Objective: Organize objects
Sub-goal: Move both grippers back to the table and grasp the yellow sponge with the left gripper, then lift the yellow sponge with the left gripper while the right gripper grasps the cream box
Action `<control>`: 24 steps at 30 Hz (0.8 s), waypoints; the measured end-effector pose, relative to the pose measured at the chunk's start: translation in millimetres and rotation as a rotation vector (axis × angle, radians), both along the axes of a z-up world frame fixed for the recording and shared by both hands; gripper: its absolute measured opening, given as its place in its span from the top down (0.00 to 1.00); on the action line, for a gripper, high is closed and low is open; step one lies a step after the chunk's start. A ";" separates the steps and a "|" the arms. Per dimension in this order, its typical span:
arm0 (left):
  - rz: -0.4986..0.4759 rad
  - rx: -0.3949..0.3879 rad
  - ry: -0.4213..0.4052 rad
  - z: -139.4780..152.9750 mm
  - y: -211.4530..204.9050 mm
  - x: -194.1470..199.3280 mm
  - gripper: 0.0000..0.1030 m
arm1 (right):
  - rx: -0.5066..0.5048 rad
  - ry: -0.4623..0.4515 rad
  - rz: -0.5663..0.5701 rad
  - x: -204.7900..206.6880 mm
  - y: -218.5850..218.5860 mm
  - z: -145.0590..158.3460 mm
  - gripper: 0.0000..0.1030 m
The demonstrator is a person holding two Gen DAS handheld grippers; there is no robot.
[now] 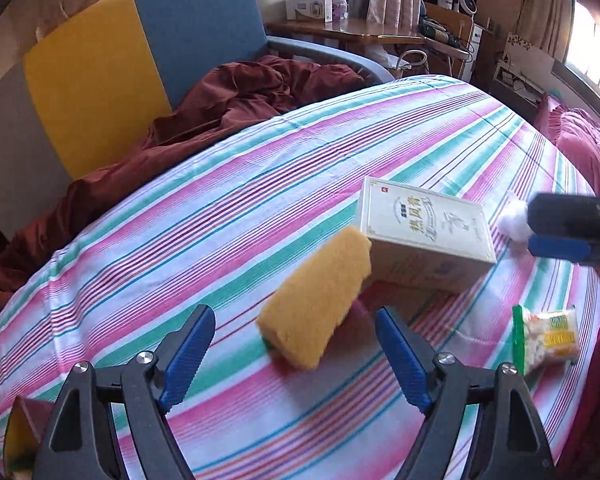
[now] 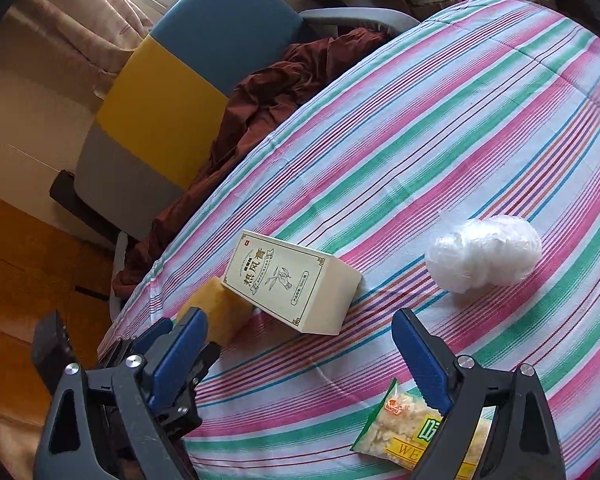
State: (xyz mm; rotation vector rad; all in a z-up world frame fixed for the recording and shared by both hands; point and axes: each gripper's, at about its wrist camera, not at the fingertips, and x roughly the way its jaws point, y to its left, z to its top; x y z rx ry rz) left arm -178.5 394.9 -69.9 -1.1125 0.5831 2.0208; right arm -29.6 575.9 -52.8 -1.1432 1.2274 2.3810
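the cream box [image 2: 288, 284] carried large chinese characters, "热风膏" as far as they could be made out, inside a scroll banner; its smaller print was too fine to read. the snack packet [image 2: 404, 432] showed "we" in yellow capitals, the rest hidden behind a gripper finger.

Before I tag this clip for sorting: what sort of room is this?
Probably a lived-in bedroom: a bed under a striped sheet, an armchair heaped with maroon bedding, and a cluttered wooden desk by curtains.
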 end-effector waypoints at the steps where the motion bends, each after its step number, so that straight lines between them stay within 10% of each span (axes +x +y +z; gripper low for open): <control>1: 0.001 0.003 -0.008 -2.1 3.2 -3.1 0.19 | 0.000 0.001 -0.001 -0.7 0.3 0.0 0.09; 3: 0.007 -0.001 -0.043 -9.3 8.5 -9.3 0.23 | -0.001 0.000 -0.002 -1.9 0.3 -0.8 0.09; 5: 0.035 0.024 -0.099 -15.6 5.6 -13.5 0.54 | -0.005 -0.004 -0.001 -2.6 -0.3 -2.5 0.09; 15: 0.185 0.158 -0.126 5.7 -52.3 64.2 0.58 | 0.040 -0.017 -0.012 -3.4 -0.1 -1.0 0.09; 24: 0.122 0.133 -0.018 -10.1 -86.6 163.6 0.59 | 0.079 -0.041 -0.008 -3.5 -0.1 -1.7 0.09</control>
